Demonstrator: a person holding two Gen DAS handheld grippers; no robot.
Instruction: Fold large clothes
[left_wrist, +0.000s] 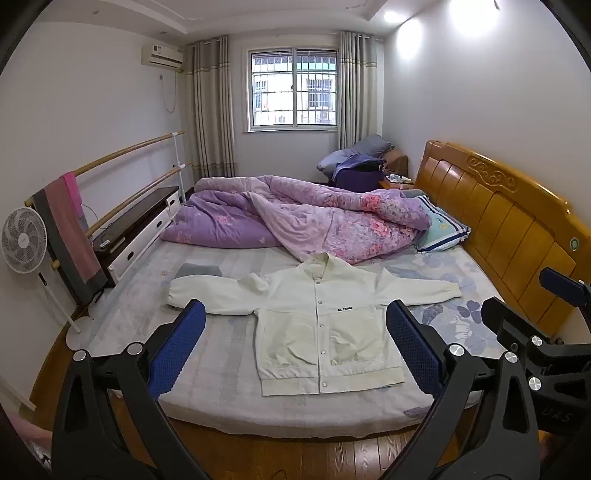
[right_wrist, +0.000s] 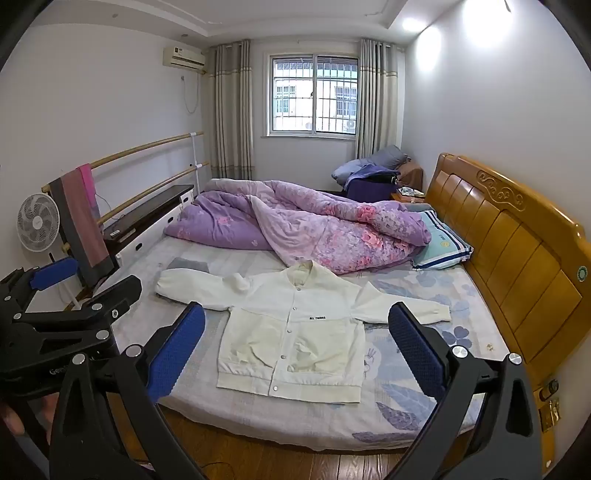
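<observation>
A white snap-front jacket (left_wrist: 317, 325) (right_wrist: 291, 332) lies flat, face up, on the near part of the bed, sleeves spread to both sides and hem toward me. My left gripper (left_wrist: 295, 350) hangs open in front of the bed's near edge, blue pads wide apart, nothing between them. My right gripper (right_wrist: 295, 350) is open too, held level with the left and clear of the jacket. In the left wrist view the right gripper (left_wrist: 535, 332) shows at the right edge. In the right wrist view the left gripper (right_wrist: 70, 314) shows at the left edge.
A crumpled purple floral quilt (left_wrist: 295, 218) and a striped pillow (left_wrist: 441, 229) lie beyond the jacket. A wooden headboard (left_wrist: 498, 229) bounds the bed on the right. A fan (left_wrist: 24, 240), a rail with a hanging towel (left_wrist: 70, 236) and a low cabinet (left_wrist: 136, 229) stand left. Wooden floor (left_wrist: 277, 458) lies below.
</observation>
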